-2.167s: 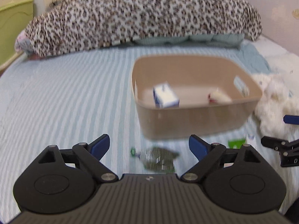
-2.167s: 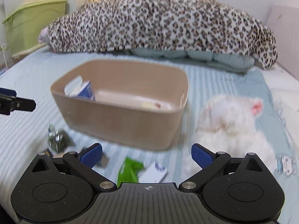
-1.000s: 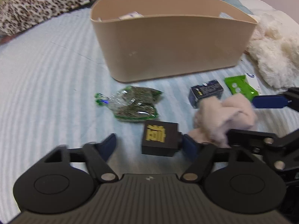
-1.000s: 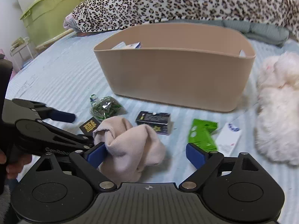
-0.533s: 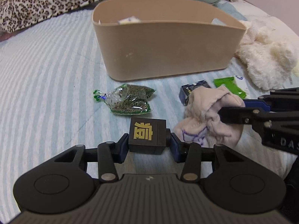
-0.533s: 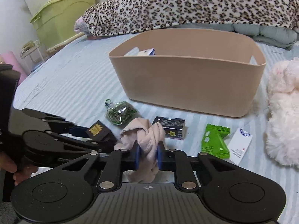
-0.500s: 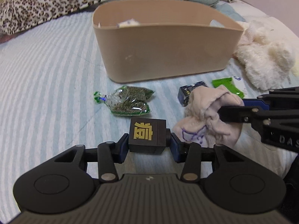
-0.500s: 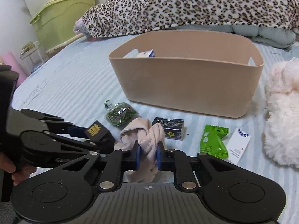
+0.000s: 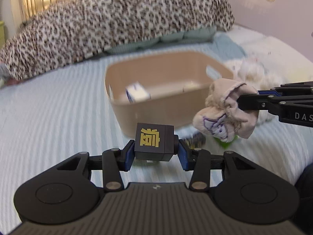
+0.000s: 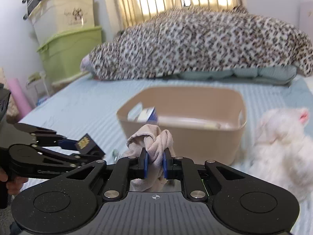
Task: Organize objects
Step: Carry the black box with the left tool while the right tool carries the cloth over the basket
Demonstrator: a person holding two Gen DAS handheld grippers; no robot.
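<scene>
Since half a second ago I'm lifting both loads off the striped pale-blue bedsheet [image 9: 58, 105]; they were lying low on it, now they're hanging in front of the tan oval plastic bin [image 9: 168, 101]. My left gripper [image 9: 156, 153] is clenching the small black cube with a gold character [image 9: 154, 144]; my right gripper [image 10: 154, 165] is pinching the crumpled beige knit sock [image 10: 151, 143]. Open bin mouth is sitting ahead, a blue-white carton [image 9: 137, 94] inside, fluffy white plush toy [image 10: 281, 146] just beside its right wall.
</scene>
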